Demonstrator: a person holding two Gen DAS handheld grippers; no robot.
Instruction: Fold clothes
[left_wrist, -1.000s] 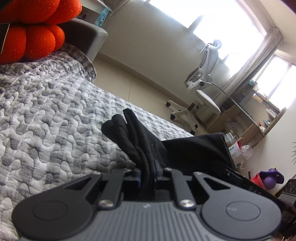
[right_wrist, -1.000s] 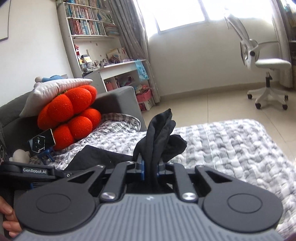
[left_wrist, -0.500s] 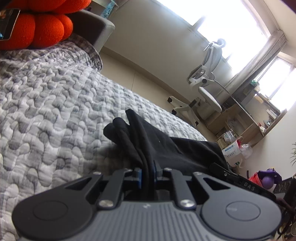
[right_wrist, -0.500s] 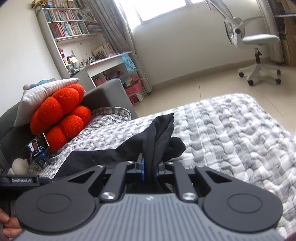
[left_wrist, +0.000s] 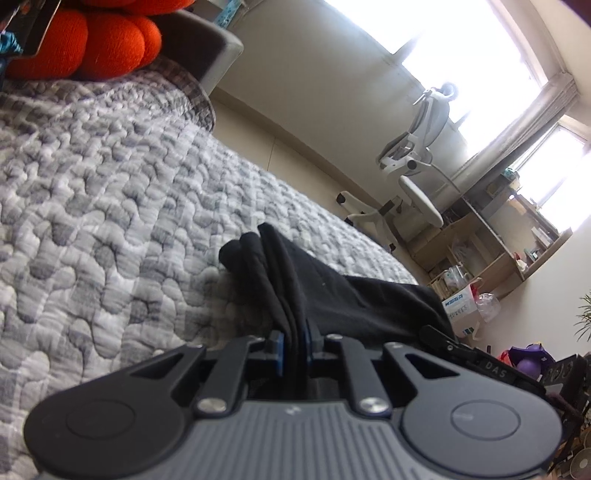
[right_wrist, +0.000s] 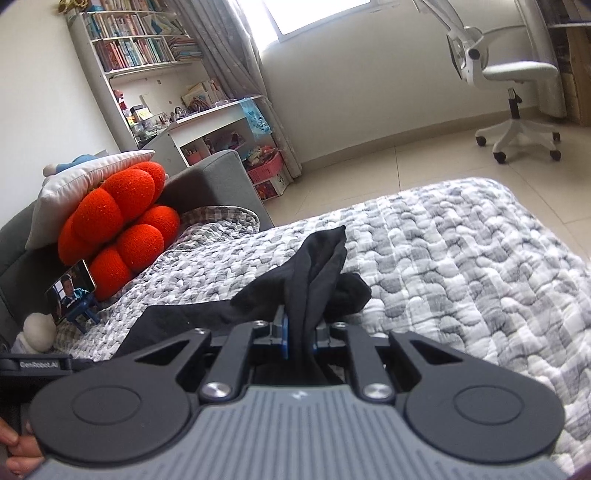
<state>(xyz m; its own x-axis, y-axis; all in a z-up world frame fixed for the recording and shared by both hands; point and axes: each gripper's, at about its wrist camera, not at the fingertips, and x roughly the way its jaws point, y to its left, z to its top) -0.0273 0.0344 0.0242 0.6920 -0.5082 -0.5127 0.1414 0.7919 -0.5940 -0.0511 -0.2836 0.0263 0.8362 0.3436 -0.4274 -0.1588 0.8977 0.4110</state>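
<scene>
While each gripper — left (left_wrist: 293, 345), right (right_wrist: 300, 336) — clamps it, the black garment (left_wrist: 332, 291) stretches between them.

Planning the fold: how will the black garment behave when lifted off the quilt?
Probably floppy: the black garment bunches and droops where the right gripper pinches it. Likely light, since the thin folds clamped in the left gripper stand up unsupported.

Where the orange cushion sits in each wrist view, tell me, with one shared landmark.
Left wrist view: orange cushion in the top left corner, cut by the frame edge.
Right wrist view: it sits at mid-left, against the grey sofa.
Shared landmark: the white office chair, top right in both.
</scene>
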